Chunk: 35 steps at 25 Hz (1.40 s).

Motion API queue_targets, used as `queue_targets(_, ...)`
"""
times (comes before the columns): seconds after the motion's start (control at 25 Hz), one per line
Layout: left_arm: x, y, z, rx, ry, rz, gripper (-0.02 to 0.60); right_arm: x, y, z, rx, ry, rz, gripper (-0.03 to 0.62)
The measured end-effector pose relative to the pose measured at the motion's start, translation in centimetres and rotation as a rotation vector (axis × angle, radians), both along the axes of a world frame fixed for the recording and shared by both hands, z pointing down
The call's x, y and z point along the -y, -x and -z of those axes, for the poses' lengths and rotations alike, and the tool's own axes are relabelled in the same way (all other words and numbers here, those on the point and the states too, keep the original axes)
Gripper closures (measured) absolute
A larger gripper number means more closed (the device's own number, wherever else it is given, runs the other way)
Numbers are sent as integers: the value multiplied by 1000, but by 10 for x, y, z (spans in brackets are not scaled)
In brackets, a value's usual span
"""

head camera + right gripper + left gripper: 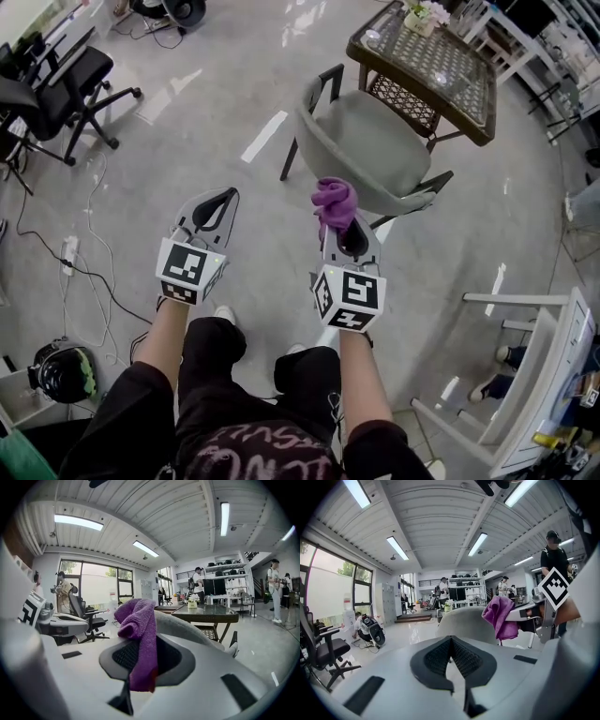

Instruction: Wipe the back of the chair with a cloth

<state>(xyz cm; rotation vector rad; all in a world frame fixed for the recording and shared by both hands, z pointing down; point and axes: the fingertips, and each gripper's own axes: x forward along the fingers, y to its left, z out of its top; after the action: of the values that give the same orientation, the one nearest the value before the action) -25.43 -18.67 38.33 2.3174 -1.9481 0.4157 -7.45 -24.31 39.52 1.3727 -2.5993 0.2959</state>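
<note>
A grey armchair (375,145) with a curved backrest (330,161) stands on the floor ahead of me. My right gripper (345,225) is shut on a purple cloth (334,202), which bunches up above the jaws just short of the backrest (187,625). The same cloth (140,639) hangs over the jaws in the right gripper view. My left gripper (217,204) is shut and empty, held left of the chair. In the left gripper view the cloth (501,617) and the chair's back (464,620) show ahead.
A wicker table with a glass top (427,66) stands behind the chair. A black office chair (61,89) is at the far left, with cables (75,253) on the floor. A white frame (534,375) stands at the right. People stand further off.
</note>
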Motion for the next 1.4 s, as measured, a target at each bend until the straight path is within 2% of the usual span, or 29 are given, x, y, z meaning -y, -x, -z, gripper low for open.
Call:
queue_targets(0.28, 14, 15, -30, 3, -2, -12, 572, 27, 36, -16, 3, -18, 6, 505)
queue_targets(0.56, 30, 20, -60, 14, -27, -24, 572, 49, 38, -29, 28, -40, -56, 505)
queue_targets(1.08, 52, -17, -99, 10, -83, -69, 572, 54, -30, -39, 55, -109, -168, 505)
queue_targets(1.4, 59, -35, -146, 29, -112, -101, 572, 61, -82, -55, 82, -180, -234, 502)
